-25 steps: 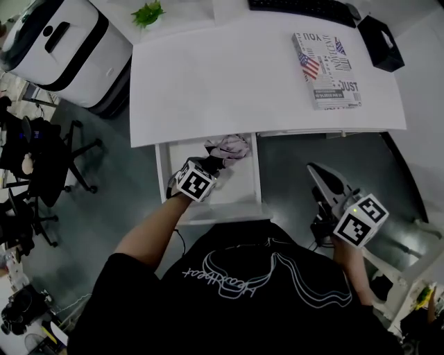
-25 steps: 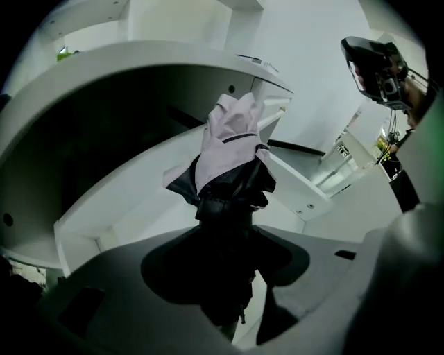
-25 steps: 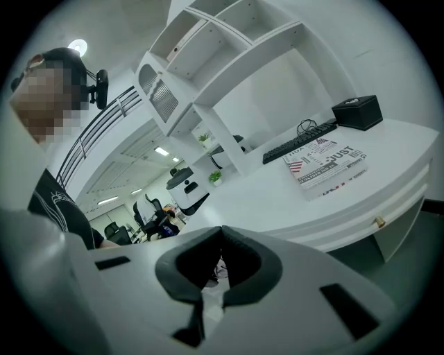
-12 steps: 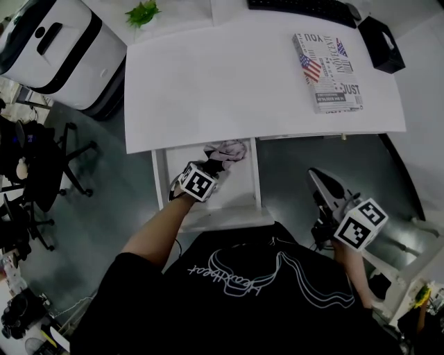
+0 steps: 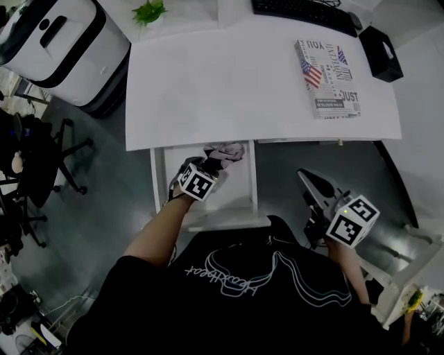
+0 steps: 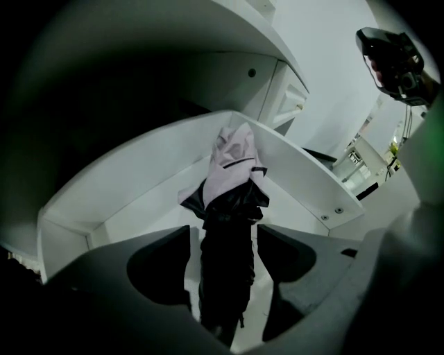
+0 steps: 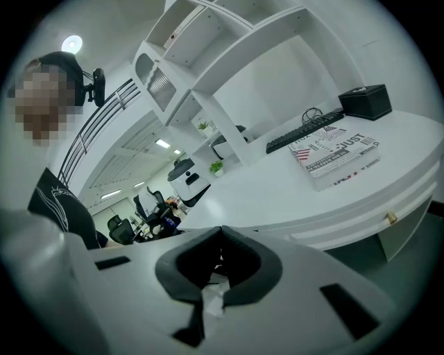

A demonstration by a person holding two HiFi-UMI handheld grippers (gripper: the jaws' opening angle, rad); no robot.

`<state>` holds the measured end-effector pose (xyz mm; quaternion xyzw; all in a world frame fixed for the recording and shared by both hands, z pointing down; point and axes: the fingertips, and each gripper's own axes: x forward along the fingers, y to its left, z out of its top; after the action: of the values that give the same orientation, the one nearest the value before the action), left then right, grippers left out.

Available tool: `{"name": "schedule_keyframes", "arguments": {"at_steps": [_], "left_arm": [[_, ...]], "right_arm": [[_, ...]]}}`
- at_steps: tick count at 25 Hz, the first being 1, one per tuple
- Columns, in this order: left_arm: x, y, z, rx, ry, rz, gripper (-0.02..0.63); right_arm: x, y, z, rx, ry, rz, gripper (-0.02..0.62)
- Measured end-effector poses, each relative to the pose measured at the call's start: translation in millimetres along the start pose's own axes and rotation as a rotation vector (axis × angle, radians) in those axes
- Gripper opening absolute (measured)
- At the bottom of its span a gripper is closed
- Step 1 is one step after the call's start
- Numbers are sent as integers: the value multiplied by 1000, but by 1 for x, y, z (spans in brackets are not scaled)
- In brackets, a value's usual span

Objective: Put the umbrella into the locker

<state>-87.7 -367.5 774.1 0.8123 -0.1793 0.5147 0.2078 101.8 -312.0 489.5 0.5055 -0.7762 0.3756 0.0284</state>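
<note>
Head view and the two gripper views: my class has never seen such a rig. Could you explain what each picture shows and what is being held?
No robot: a person wears a head camera and holds a two-jaw gripper, each with its own camera, in each hand. The head view looks down on a white desk bearing a printed book and a black keyboard. Below it, an open white drawer holds a folded black and pale pink umbrella. The left gripper view shows the left gripper, jaws opening, the umbrella between them, not pressed. The right gripper view shows the right gripper shut and empty, held aside.
</note>
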Motion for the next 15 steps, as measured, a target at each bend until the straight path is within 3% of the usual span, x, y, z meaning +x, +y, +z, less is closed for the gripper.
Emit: {"name": "schedule_keyframes", "arguments": {"at_steps": [5,12,15], "left_arm": [[-29,4,20,-20,-104,16,321],[-118,-4,51,-141,-312,56,314],[-172,-15,74,-190,-450,98,206]], "right_arm": [[1,13,0,-66,30,42,3],[-3,30,13,-138,38,133,3],[-9,42,21,-173,39,194,3]]}}
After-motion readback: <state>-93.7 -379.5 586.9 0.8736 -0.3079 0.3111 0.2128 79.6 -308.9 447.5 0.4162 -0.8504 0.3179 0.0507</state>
